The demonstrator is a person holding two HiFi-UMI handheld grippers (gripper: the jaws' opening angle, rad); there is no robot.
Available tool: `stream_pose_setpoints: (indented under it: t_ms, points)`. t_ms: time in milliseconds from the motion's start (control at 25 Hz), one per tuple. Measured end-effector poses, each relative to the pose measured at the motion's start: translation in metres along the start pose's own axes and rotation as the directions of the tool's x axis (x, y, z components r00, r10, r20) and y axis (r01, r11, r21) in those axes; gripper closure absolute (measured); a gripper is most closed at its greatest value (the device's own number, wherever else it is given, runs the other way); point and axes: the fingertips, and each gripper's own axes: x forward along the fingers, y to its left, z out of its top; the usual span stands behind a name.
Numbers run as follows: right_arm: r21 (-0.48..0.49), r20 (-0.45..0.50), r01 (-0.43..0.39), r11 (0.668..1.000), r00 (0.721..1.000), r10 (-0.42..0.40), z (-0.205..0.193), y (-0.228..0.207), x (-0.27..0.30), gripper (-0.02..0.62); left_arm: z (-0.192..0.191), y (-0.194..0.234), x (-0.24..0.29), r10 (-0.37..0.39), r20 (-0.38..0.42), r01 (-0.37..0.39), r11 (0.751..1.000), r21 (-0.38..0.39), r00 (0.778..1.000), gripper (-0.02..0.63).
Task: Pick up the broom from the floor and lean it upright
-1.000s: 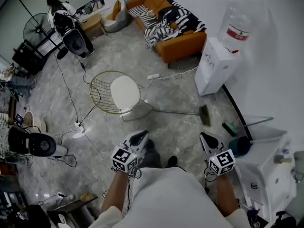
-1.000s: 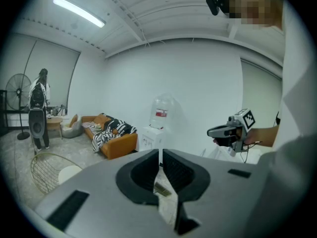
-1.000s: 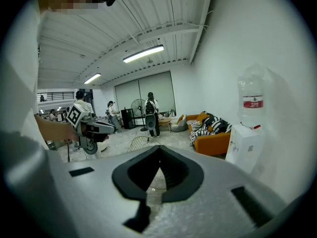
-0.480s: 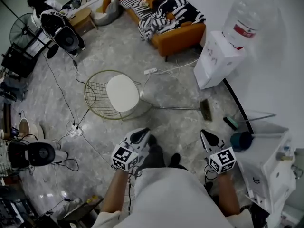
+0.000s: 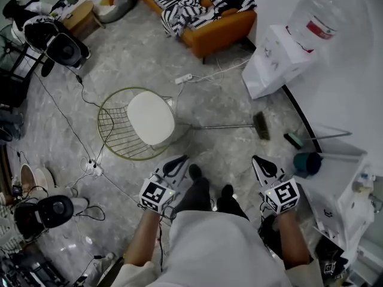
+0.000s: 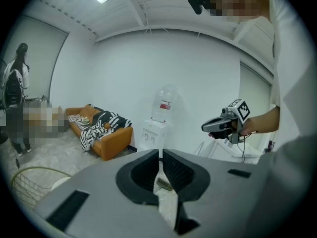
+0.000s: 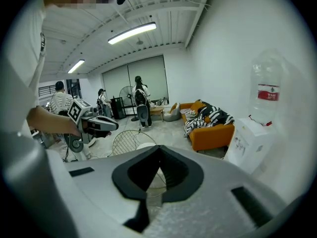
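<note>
Probably a studio-like workroom — orange sofa (image 5: 222,31), water dispenser (image 5: 274,60), floor fan (image 5: 64,49), power strip (image 5: 184,78) on marble-look floor (image 5: 137,52).

Grey marbled floor (image 5: 131,61); orange sofa (image 5: 222,31); round wire chair (image 5: 149,118); white water dispenser (image 5: 277,60) by white wall (image 5: 359,82)

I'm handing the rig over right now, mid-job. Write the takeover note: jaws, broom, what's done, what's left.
Left gripper: jaws shut, empty.
Right gripper: jaws shut, empty.
Broom: flat on the floor ahead of both grippers. Its bristle head is to the right and its handle runs left to the wire chair.
Done: nothing yet; the broom is untouched.
Left: open the jaws, grip the handle, lift it and lean it upright.
</note>
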Motion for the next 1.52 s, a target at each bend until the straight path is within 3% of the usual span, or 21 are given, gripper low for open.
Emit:
stream_pose_setpoints:
  t_ms: [240, 640, 1040, 1200, 1520]
  points:
    - [0.018, -0.024, 0.021, 1.000, 0.999, -0.021, 0.000, -0.016, 0.046, 0.595, -0.014, 0.045, 0.034, -0.039, -0.008, 0.039, 0.999, 0.006, 0.999, 0.581]
    - [0.023, -0.061, -0.036, 0.999, 0.997, 0.037, -0.008, -0.024, 0.103, 0.595, -0.035, 0.075, 0.060, -0.040, -0.033, 0.039, 0.999, -0.022, 0.999, 0.581]
    - [0.034, -0.140, -0.201, 0.979, 0.969, 0.204, -0.044, -0.097, 0.181, 0.595, -0.049, 0.095, 0.133, 0.094, -0.079, -0.101, 0.991, -0.092, 0.992, 0.581]
    - [0.015, -0.175, -0.247, 0.969, 0.953, 0.246, -0.065, -0.112, 0.214, 0.595, -0.085, 0.111, 0.153, 0.137, -0.074, -0.143, 0.986, -0.083, 0.988, 0.581]
    - [-0.010, -0.232, -0.340, 0.940, 0.916, 0.329, -0.114, -0.131, 0.296, 0.595, -0.146, 0.154, 0.193, 0.181, -0.123, -0.199, 0.969, -0.148, 0.976, 0.581]
